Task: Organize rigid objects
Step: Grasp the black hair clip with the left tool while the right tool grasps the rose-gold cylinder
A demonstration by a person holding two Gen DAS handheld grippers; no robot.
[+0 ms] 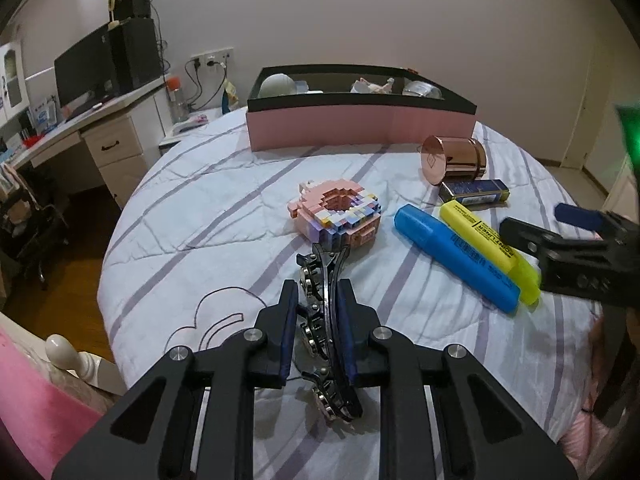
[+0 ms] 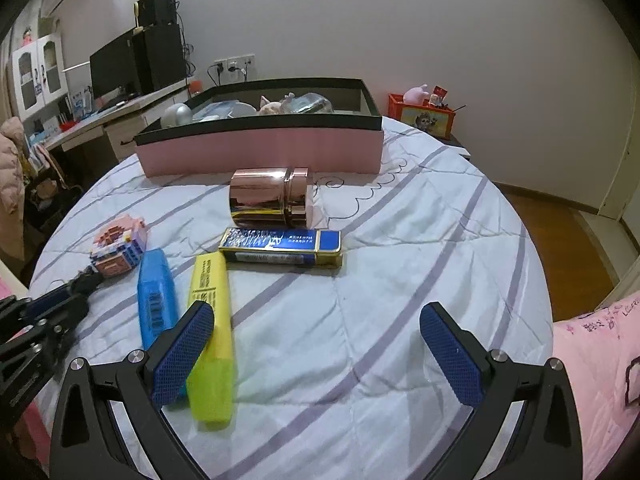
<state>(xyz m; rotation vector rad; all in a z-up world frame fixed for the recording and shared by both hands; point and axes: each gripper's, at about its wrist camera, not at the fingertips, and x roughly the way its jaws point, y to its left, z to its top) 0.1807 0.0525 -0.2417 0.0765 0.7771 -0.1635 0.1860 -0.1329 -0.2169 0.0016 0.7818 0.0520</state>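
Note:
My left gripper (image 1: 319, 310) is shut on a dark metal hair clip (image 1: 326, 280) just above the bed, in front of a pink block model (image 1: 335, 213). My right gripper (image 2: 316, 340) is open and empty over the striped bedsheet; it also shows in the left wrist view (image 1: 576, 236). A blue highlighter (image 2: 156, 296) and a yellow highlighter (image 2: 210, 332) lie by its left finger. A blue tin (image 2: 282, 246) and a rose-gold canister (image 2: 270, 198) lie further ahead. The pink box (image 2: 260, 150) with a black rim stands at the far side and holds several items.
A desk (image 1: 72, 132) with a monitor stands left of the bed. An orange crate (image 2: 424, 114) sits behind the box on the right. Wooden floor (image 2: 560, 240) lies beyond the bed's right edge. A pink cover (image 2: 600, 360) lies at the near right.

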